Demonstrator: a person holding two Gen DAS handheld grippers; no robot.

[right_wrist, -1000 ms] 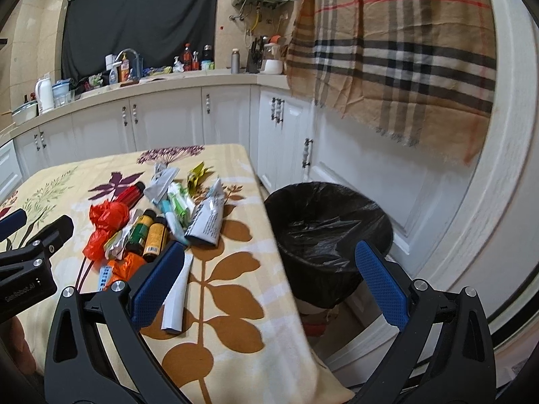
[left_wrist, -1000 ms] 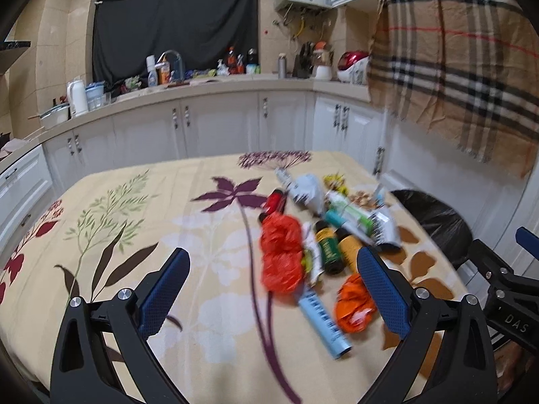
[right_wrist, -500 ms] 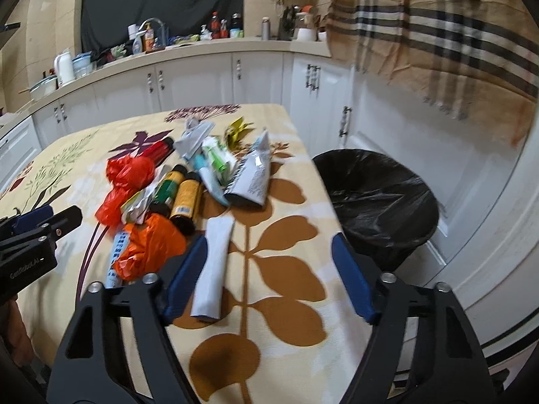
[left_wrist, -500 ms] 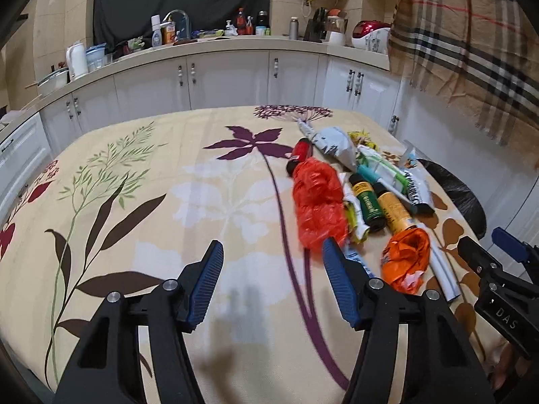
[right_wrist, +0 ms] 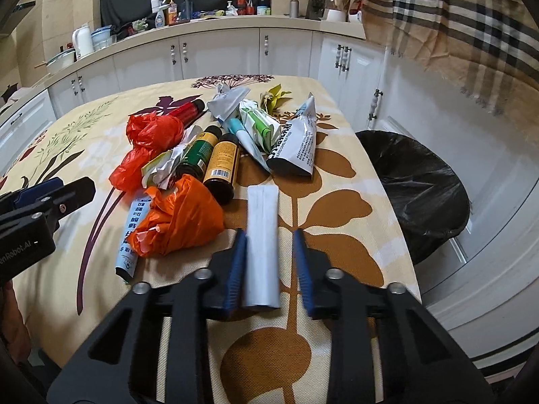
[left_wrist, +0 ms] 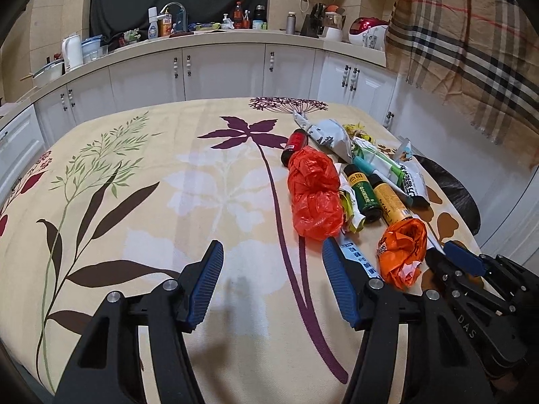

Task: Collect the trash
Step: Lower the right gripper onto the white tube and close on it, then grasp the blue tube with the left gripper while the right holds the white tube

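The counter (right_wrist: 340, 198), under a leaf-patterned cloth, fills both views. In the right wrist view a black-lined bin (right_wrist: 424, 185) stands beside its edge at the frame's right. The trash pile lies mid-frame: a red bag (left_wrist: 315, 190), an orange bag (right_wrist: 178, 220), two dark bottles (right_wrist: 210, 158) and assorted wrappers (labels too small to read). The right gripper (right_wrist: 269, 266) at lower centre has clenched around a white flat tube (right_wrist: 262, 235), left pad touching it. The left gripper (left_wrist: 271, 286) is released, nothing between its fingers, over bare cloth at the left wrist view's lower centre.
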